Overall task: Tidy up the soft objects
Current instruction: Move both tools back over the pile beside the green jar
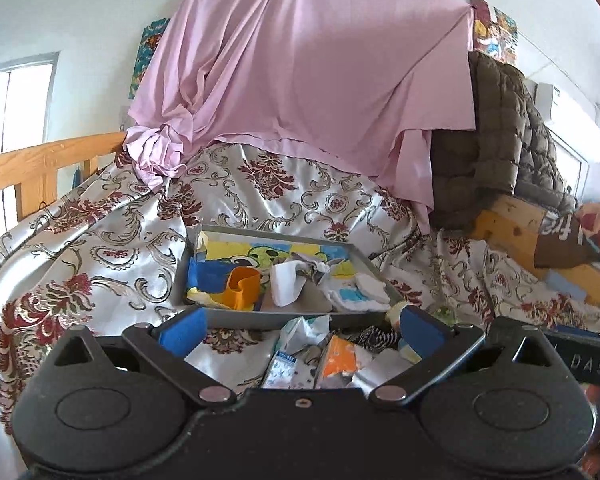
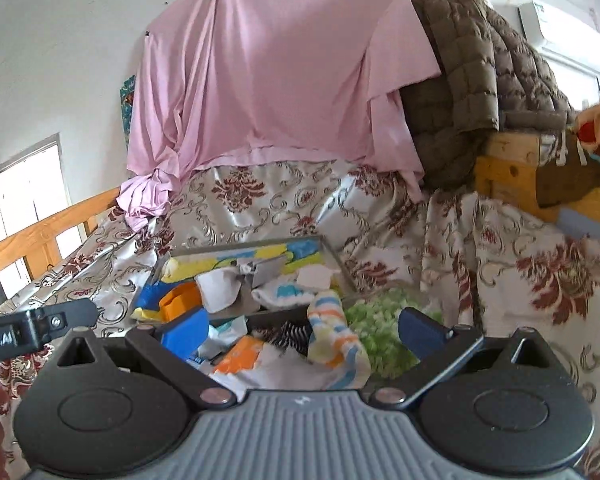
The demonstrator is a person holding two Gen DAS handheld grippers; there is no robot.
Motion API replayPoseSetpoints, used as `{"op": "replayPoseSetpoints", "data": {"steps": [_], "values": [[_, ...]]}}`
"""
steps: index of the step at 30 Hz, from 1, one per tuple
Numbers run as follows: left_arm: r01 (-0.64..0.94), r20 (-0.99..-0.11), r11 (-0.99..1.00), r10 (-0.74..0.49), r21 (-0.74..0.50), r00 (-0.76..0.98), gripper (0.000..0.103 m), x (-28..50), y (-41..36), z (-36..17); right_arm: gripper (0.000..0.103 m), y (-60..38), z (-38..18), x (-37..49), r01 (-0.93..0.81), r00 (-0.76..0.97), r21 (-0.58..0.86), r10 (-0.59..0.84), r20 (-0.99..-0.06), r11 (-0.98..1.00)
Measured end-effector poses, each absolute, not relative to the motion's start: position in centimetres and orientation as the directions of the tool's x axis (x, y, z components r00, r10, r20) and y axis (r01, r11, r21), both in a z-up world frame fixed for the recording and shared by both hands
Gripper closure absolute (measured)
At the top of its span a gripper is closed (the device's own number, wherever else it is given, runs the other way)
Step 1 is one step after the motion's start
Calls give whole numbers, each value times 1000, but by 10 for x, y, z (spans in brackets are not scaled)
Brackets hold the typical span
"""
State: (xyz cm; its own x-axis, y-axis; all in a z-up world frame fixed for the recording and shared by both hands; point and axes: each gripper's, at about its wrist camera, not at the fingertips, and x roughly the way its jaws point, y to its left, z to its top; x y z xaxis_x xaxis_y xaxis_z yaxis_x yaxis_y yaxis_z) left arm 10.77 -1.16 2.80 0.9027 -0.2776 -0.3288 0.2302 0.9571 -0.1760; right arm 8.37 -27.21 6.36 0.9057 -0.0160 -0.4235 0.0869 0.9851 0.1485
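Left gripper (image 1: 300, 326) jaws spread wide, nothing between the blue pads (image 1: 182, 332). Below and between them, lower centre of the left wrist view: loose pile of small soft fabric items (image 1: 320, 354), white, orange-and-white, black-and-white striped, lying on the floral satin bedspread (image 1: 100, 248). No pad touches the pile.

Right gripper (image 2: 300, 330) also released, jaws wide. In the right wrist view, a pastel-striped fuzzy sock (image 2: 332, 336) in yellow, orange, blue and white stands crumpled between the fingers, nearer the right one, touching neither. Green fluffy cloth (image 2: 376, 328) just right of the sock.

Shallow grey metal tray (image 1: 236, 314) sits mid-frame just beyond the pile, holding an orange plastic cup (image 1: 242, 288), a white folded cloth (image 1: 286, 286) and a white terry cloth with a blue patch (image 1: 354, 294) over a yellow-blue cartoon liner.

Pink sheet (image 1: 300, 60) fills the upper centre.
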Motion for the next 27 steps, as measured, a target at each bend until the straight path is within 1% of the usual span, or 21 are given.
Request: {"op": "replayPoseSetpoints", "data": {"steps": [3, 6, 10, 15, 20, 27], "values": [[234, -337, 959, -276, -161, 900, 1, 100, -8, 23, 0, -274, 59, 78, 100, 898, 165, -18, -440, 981], [245, -364, 957, -286, -154, 886, 1, 96, -7, 17, 0, -275, 56, 74, 102, 892, 172, -14, -452, 980], [286, -392, 946, -324, -155, 861, 1, 94, -10, 13, 0, -271, 50, 71, 126, 879, 131, -49, -474, 983], [307, -432, 940, -340, -146, 835, 1, 94, -17, 5, 0, -268, 43, 74, 126, 853, 118, -47, -519, 985], [330, -478, 939, -335, -98, 812, 1, 95, -27, -3, 0, -269, 34, 81, 134, 813, 132, -33, -581, 982], [357, -522, 933, -332, -57, 786, 1, 99, -39, -13, 0, -278, 22, 90, 189, 756, 148, -48, -652, 971]]}}
